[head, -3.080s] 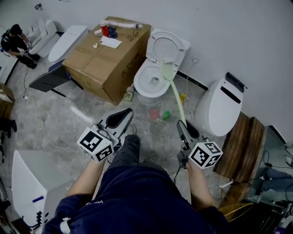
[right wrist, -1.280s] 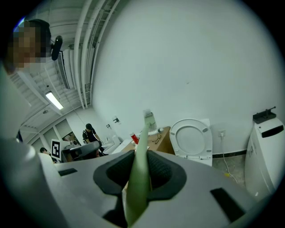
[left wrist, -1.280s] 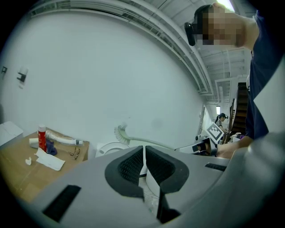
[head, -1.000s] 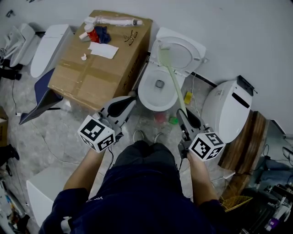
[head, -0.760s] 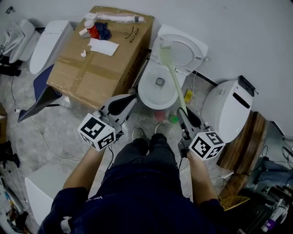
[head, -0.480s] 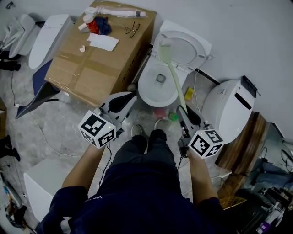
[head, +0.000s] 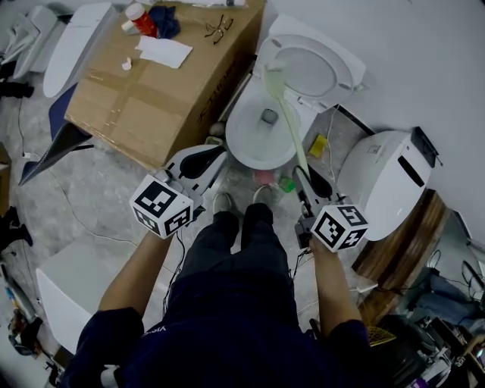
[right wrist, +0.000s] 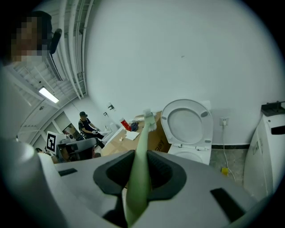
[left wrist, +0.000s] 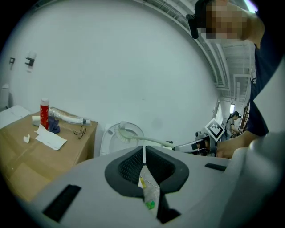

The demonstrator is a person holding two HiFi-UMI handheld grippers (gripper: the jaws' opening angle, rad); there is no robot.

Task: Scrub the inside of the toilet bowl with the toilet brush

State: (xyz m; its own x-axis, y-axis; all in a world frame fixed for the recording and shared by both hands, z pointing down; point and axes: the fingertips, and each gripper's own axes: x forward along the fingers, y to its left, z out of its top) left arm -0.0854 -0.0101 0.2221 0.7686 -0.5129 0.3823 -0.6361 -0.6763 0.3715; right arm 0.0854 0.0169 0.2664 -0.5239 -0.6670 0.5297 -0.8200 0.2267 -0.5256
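No writing can be read: dark print is carried on the side of the cardboard box [head: 144, 98], but it is too small to be made out, and nothing legible is shown on the red bottle [head: 142, 23] standing on top. The toilet brush [right wrist: 143, 142] is clamped by its pale green handle between the jaws of the right gripper [right wrist: 141, 156], which are closed tightly on it. Its bristle head [head: 273, 77] is held up in front of the raised seat [head: 318, 68], above the rear of the toilet bowl [head: 254, 144] (whether anything is touched cannot be told). The jaws of the left gripper [left wrist: 143, 153] are pressed together, with nothing gripped. The bowl's interior is shown only by the head view; a distant person [right wrist: 85, 124] and a wall socket [right wrist: 224, 121] are shown only by the right gripper view.
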